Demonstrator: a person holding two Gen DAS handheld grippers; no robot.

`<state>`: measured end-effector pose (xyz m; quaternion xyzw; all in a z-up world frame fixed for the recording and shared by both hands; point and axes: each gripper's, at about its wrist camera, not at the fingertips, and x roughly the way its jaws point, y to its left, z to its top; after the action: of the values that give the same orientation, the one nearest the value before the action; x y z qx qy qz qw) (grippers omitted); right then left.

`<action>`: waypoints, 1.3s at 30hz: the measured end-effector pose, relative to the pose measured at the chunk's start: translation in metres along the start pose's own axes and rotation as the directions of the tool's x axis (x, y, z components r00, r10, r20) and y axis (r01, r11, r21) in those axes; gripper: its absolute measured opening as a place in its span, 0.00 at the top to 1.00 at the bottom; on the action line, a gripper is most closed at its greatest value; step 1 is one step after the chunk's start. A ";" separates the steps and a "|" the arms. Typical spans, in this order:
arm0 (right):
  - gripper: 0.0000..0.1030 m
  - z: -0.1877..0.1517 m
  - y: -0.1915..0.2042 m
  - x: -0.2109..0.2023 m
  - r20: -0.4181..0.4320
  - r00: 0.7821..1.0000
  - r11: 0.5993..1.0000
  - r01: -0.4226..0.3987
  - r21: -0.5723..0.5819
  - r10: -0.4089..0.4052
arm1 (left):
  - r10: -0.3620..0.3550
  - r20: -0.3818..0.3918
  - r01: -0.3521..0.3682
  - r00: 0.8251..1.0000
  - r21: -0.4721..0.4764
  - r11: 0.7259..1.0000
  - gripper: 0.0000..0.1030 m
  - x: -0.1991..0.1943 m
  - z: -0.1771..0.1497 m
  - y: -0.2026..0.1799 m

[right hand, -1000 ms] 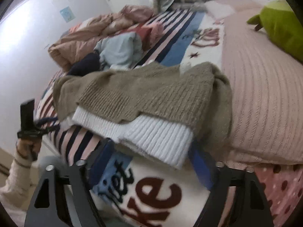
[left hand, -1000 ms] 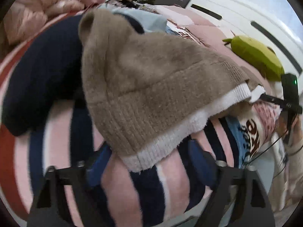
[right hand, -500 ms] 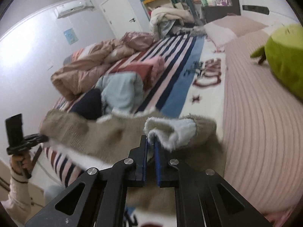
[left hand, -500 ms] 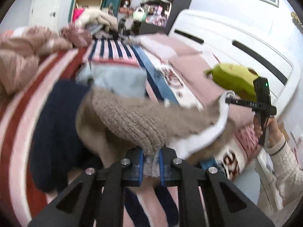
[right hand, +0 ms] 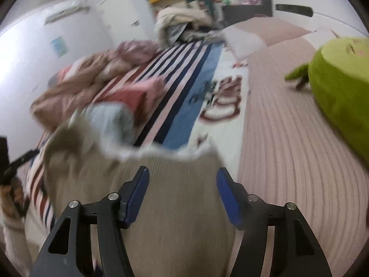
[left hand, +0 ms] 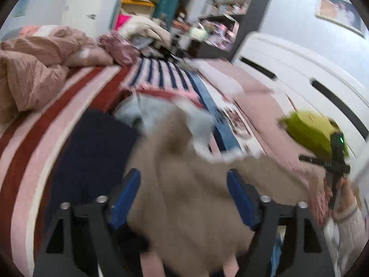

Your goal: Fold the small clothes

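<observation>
Across the whole frame in both views lay the bed (right hand: 288, 138), covered w/ a pink ribbed spread on one side & a striped blanket (right hand: 184, 87) in red, pink, navy & blue on the other. At approx 10 o'clock in the left wrist view sat a rumpled pink duvet (left hand: 30, 69). The beige knit sweater (left hand: 196, 196), the task item, filled the lower centre of both views, 6 o'clock, lying on the blanket w/ its white ribbed edge (right hand: 161, 152) turned toward 12 o'clock; heavy motion blur on it. A navy garment (left hand: 92, 152) lay just beside it at 9 o'clock in the left view, a pale blue one (left hand: 161, 113) touching its top edge at 12. A green plush toy (right hand: 341, 87) rested on the pink spread at 3 o'clock, well apart from the sweater. Left gripper (left hand: 183, 184): jaws opening, blue pads wide apart, sweater seen between them but pads not pressing it. Right gripper (right hand: 182, 184): jaws also opening, pads clear of the knit, which showed in the gap. Person's hand (left hand: 343, 189) in a cream cuff held the other tool at 4 o'clock in the left view.
</observation>
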<state>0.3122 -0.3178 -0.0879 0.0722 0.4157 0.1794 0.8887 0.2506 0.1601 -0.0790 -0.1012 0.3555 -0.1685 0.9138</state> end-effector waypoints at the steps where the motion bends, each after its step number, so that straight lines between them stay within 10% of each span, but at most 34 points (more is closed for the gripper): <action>1: 0.43 -0.015 0.000 -0.007 -0.015 1.000 1.000 -0.011 -0.004 0.011 | -0.018 -0.016 0.018 1.000 0.012 1.000 0.25 -0.004 -0.013 -0.002; 9: 0.30 -0.110 -0.006 -0.014 -0.113 0.991 0.997 -0.078 0.008 0.079 | -0.076 -0.199 0.074 0.977 -0.017 0.997 0.25 0.036 -0.098 -0.004; 12: 0.31 -0.120 -0.002 0.002 -0.131 0.984 0.993 -0.115 0.023 0.117 | -0.056 -0.145 0.057 0.988 0.000 0.998 0.51 0.046 -0.101 -0.010; 16: 0.63 -0.122 0.013 0.003 -0.029 0.998 0.998 -0.064 -0.024 0.063 | -0.040 -0.094 0.041 0.995 0.005 0.999 0.94 0.037 -0.097 -0.018; 29: 0.77 -0.163 0.027 -0.057 -0.016 0.987 0.985 -0.162 -0.062 0.161 | -0.121 -0.173 0.138 0.977 0.087 0.987 0.93 -0.014 -0.126 -0.014; 34: 0.40 -0.158 0.017 -0.054 0.008 0.991 0.991 -0.135 -0.008 0.135 | -0.126 -0.154 0.142 0.980 0.093 0.985 0.44 -0.006 -0.117 -0.013; 39: 0.36 -0.136 0.010 -0.030 -0.002 0.995 0.994 -0.100 0.052 0.101 | -0.092 -0.126 0.096 0.988 0.020 0.995 0.45 0.026 -0.096 -0.008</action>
<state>0.1877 -0.3224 -0.1517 0.1158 0.4180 0.2132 0.8755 0.2013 0.1363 -0.1625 -0.0954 0.4047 -0.2219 0.8820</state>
